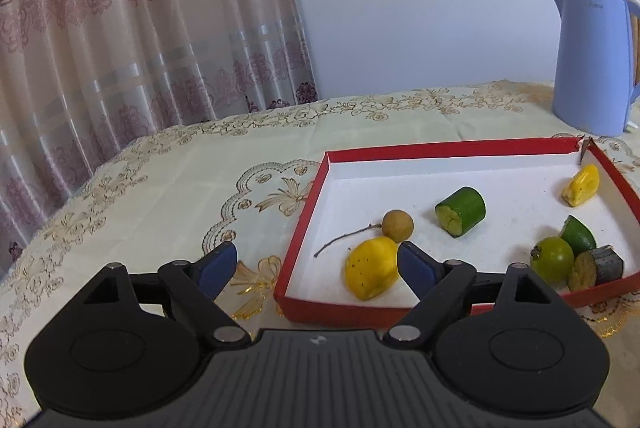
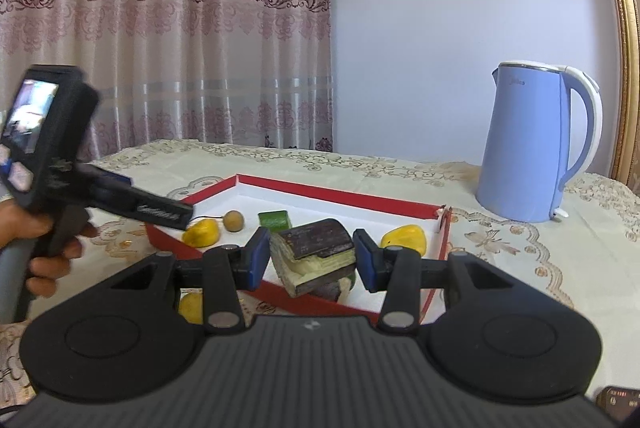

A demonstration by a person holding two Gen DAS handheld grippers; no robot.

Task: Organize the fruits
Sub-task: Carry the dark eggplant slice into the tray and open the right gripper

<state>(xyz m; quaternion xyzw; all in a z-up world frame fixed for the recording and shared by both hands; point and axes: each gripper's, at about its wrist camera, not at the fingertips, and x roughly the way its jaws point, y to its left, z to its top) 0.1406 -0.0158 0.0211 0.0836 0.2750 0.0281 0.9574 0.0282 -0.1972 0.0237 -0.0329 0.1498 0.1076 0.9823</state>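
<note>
A red tray [image 1: 440, 149] with a white floor holds a yellow fruit [image 1: 372, 268], a brown longan [image 1: 397, 225] on a twig, a green cucumber chunk [image 1: 460, 211], a yellow piece [image 1: 582, 185], a lime wedge [image 1: 578, 234], a round green fruit [image 1: 552, 260] and a dark-skinned chunk [image 1: 596, 266]. My left gripper [image 1: 316, 268] is open and straddles the tray's near left corner, its right pad beside the yellow fruit. My right gripper [image 2: 312, 260] is shut on a dark-skinned chunk [image 2: 314, 252] with pale flesh, above the near rim of the tray [image 2: 340, 190].
A blue kettle [image 2: 536, 144] stands on the embroidered tablecloth [image 1: 200, 168] behind the tray's right corner. A curtain hangs behind the table's left. A hand [image 2: 40, 260] grips the left gripper's handle. Another yellow piece [image 2: 191, 308] shows below my right gripper's left finger.
</note>
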